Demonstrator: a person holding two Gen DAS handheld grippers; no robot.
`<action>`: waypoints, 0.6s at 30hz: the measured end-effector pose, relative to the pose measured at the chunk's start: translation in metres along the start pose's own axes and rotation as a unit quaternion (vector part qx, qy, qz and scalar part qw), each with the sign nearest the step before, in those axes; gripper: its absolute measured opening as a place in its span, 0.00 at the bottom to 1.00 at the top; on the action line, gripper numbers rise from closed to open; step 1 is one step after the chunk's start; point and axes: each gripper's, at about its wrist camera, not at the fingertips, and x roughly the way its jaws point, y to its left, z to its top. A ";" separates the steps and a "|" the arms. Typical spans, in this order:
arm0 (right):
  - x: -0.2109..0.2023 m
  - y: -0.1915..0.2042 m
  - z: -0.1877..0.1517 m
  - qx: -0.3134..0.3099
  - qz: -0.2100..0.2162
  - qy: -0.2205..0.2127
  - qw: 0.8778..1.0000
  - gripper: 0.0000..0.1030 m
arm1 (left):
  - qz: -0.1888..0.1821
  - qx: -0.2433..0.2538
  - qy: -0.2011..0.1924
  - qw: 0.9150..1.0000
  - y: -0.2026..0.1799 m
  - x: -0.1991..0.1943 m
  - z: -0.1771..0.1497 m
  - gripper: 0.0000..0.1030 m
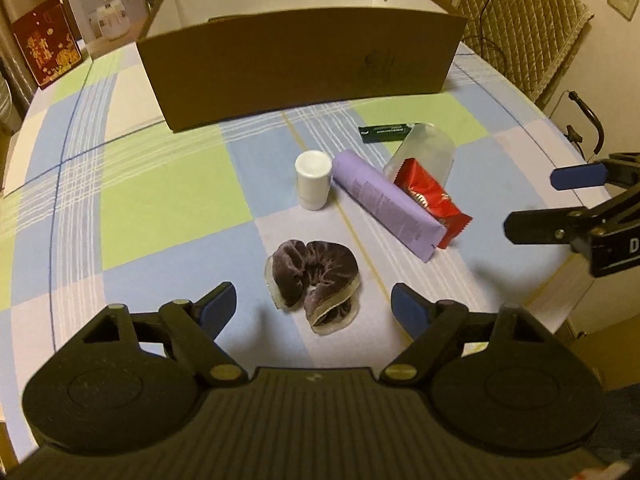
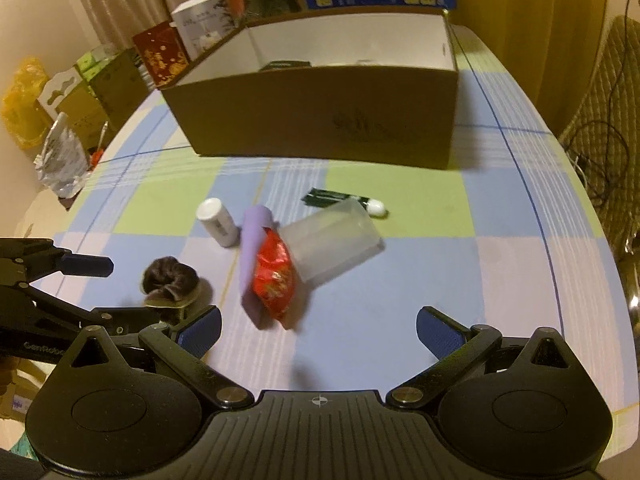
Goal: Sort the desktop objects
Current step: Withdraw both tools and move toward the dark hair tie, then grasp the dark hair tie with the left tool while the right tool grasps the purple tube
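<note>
A brown velvet scrunchie (image 1: 316,276) (image 2: 170,278) lies on the checked tablecloth between the wide-spread fingers of my left gripper (image 1: 314,300) (image 2: 120,288), which is open and does not touch it. Beyond it stand a small white bottle (image 1: 313,178) (image 2: 218,222), a lilac tube (image 1: 384,204) (image 2: 254,256), a red snack packet (image 1: 430,202) (image 2: 274,276) leaning on the tube, and a clear plastic cup (image 1: 428,148) (image 2: 336,240) on its side. My right gripper (image 2: 318,320) (image 1: 538,202) hangs open and empty, just short of the packet.
An open cardboard box (image 1: 300,68) (image 2: 320,116) stands across the back of the table. A dark green stick with a white cap (image 2: 328,198) lies in front of it. Printed cartons (image 1: 104,8) stand back left. A quilted chair (image 1: 528,28) is at the right.
</note>
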 end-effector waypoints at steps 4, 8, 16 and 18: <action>0.003 -0.008 0.001 0.016 -0.005 0.004 1.000 0.98 | -0.004 0.009 0.006 1.000 0.001 0.012 0.002 0.80; 0.006 -0.014 0.003 0.023 -0.011 0.006 1.000 0.98 | -0.007 0.017 0.011 1.000 0.002 0.024 0.006 0.77; 0.010 -0.018 0.008 0.033 -0.015 0.004 0.999 0.98 | -0.006 0.039 0.016 0.999 0.002 0.042 0.012 0.60; 0.011 -0.016 0.010 0.030 -0.011 0.001 0.999 0.98 | -0.011 0.042 0.015 0.999 0.003 0.044 0.013 0.47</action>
